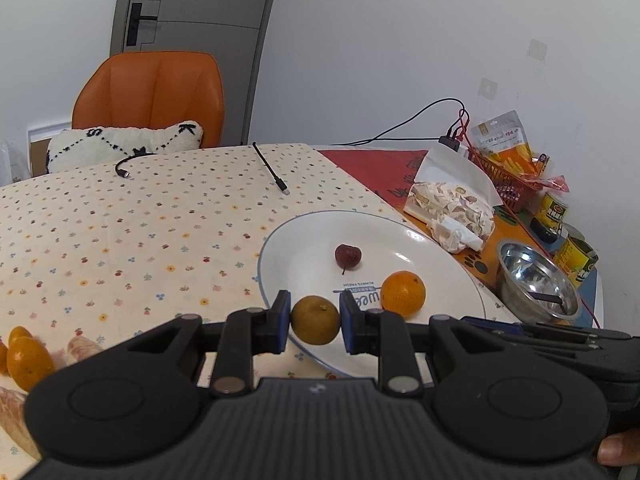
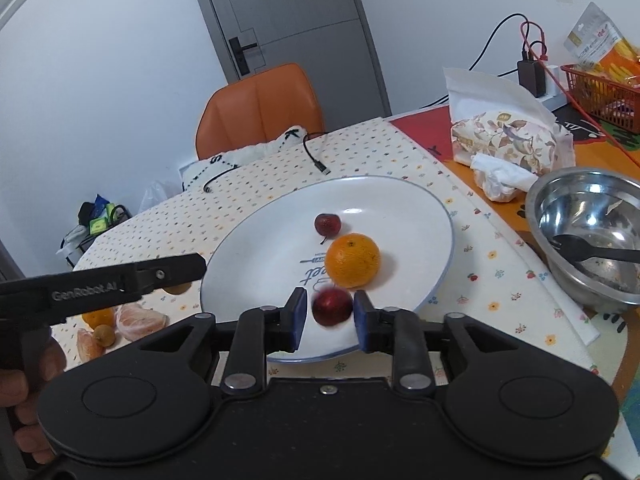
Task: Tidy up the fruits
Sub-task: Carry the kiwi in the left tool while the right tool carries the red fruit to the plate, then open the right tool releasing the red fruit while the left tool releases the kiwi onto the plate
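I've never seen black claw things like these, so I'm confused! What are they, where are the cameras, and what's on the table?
They aren't a robot's claws. A person holds a two-fingered grabbing tool in each hand. Each tool carries a camera looking along its fingers, so one picture comes from the left tool and the other from the right tool.

Both look at a spotted tablecloth with a white round plate with a blue rim. On the plate lie a bright orange round fruit and a small dark red fruit with a stem.

The left tool pinches a dull yellow-green round citrus fruit. A shiny red round fruit is between the right tool's blue pads, but a gap shows, so it isn't squeezed.

A shiny steel bowl stands beside the plate.
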Demonstrator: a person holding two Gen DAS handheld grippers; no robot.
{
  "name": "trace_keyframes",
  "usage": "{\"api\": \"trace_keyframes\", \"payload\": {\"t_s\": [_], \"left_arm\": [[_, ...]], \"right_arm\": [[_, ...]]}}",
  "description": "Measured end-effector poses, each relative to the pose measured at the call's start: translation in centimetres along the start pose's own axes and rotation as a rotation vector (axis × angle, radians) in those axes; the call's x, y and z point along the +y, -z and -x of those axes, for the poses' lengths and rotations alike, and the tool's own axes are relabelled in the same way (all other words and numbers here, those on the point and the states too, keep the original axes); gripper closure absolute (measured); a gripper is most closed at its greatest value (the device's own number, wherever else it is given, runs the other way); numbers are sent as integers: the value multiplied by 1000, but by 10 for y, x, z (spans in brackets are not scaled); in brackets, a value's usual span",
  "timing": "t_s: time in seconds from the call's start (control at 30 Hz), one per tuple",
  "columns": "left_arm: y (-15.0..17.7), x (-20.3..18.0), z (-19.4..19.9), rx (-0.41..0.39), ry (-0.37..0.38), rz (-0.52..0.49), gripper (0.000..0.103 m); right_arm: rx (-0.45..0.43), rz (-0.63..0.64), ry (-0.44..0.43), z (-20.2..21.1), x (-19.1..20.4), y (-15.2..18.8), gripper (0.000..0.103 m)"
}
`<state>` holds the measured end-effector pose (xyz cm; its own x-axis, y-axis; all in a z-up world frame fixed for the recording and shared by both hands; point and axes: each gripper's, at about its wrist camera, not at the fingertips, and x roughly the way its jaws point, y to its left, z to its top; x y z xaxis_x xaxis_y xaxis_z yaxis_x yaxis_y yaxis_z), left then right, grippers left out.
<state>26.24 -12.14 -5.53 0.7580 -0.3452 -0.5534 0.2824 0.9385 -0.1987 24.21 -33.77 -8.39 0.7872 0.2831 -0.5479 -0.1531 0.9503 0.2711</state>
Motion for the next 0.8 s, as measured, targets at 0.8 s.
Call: {"api": "trace_keyframes", "payload": {"t_s": [0.8], "left_arm": [[-7,2,5,-5,-31,24,40]], "right_arm": [[-7,-14,-38,10,2,0,64]]}}
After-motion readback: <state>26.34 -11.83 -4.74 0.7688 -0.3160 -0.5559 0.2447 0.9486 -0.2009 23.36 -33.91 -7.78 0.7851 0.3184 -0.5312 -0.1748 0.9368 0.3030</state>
